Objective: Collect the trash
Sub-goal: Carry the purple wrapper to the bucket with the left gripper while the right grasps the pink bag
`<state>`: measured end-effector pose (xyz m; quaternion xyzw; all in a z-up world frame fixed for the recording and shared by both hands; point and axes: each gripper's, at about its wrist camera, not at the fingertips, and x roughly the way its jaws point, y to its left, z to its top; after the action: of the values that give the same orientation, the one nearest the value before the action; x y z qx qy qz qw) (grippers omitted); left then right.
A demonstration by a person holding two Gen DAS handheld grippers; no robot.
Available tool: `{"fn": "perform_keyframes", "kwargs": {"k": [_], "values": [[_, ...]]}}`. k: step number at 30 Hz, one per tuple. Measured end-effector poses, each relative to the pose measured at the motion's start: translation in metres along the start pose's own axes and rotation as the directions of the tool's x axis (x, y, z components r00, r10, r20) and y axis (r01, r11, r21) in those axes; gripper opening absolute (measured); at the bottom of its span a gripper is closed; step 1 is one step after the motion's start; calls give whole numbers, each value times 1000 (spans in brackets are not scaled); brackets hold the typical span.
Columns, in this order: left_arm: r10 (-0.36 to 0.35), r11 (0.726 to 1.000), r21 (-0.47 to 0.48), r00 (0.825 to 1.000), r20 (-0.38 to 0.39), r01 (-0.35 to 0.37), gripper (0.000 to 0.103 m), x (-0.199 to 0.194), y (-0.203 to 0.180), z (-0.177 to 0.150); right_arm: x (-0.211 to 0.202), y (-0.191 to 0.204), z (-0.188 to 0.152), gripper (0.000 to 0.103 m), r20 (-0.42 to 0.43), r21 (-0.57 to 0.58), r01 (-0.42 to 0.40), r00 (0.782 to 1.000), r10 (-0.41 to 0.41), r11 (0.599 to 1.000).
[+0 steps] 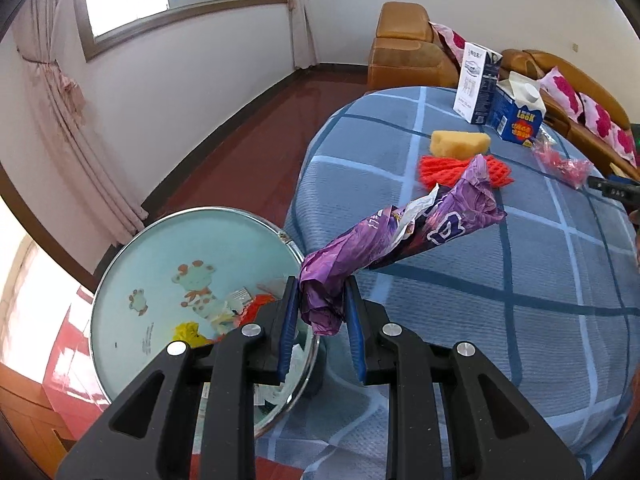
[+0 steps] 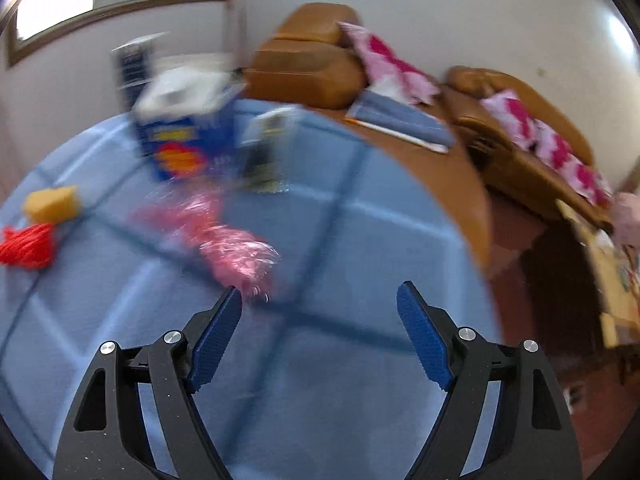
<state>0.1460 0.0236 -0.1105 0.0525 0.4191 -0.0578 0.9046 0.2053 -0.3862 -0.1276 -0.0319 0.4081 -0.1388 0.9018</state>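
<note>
My left gripper (image 1: 322, 300) is shut on a crumpled purple wrapper (image 1: 404, 232) and holds it in the air at the table's left edge, beside a round metal bin (image 1: 132, 276) with several scraps of trash inside. On the blue checked tablecloth (image 1: 520, 260) lie a red net (image 1: 440, 170), a yellow sponge (image 1: 460, 142) and a pink plastic wrapper (image 1: 564, 162). My right gripper (image 2: 320, 300) is open and empty above the cloth. The pink wrapper (image 2: 232, 240) lies just ahead of its left finger. The right wrist view is motion-blurred.
A blue milk carton (image 1: 516, 114) and a tall white and blue box (image 1: 476, 84) stand at the table's far side. The carton also shows in the right wrist view (image 2: 180, 136). An orange sofa (image 2: 312, 64) with pink cushions stands behind the table. The floor is red wood.
</note>
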Motion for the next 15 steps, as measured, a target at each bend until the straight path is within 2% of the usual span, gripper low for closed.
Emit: {"fn": "perform_keyframes", "kwargs": {"k": [3,7,10,13,15], "values": [[-6,1000,-12,1000,10,7,23,-2,5,0,-7,-24,0,79,12,53,29,999,-30,998],[-4,1000,-22,1000,29,5,23,-7,10,3,-30,-26,-6,79,93,157,-89,993,75,984],[21,999,-29,999,44,-19,23,-11,17,4,-30,-18,2,79,120,219,-146,985,122,965],[44,998,-39,998,53,-42,23,-14,25,3,-17,-9,10,69,111,282,-173,983,147,944],[51,997,-52,997,50,-48,23,-13,31,2,4,-8,13,55,63,357,-197,980,186,913]]}}
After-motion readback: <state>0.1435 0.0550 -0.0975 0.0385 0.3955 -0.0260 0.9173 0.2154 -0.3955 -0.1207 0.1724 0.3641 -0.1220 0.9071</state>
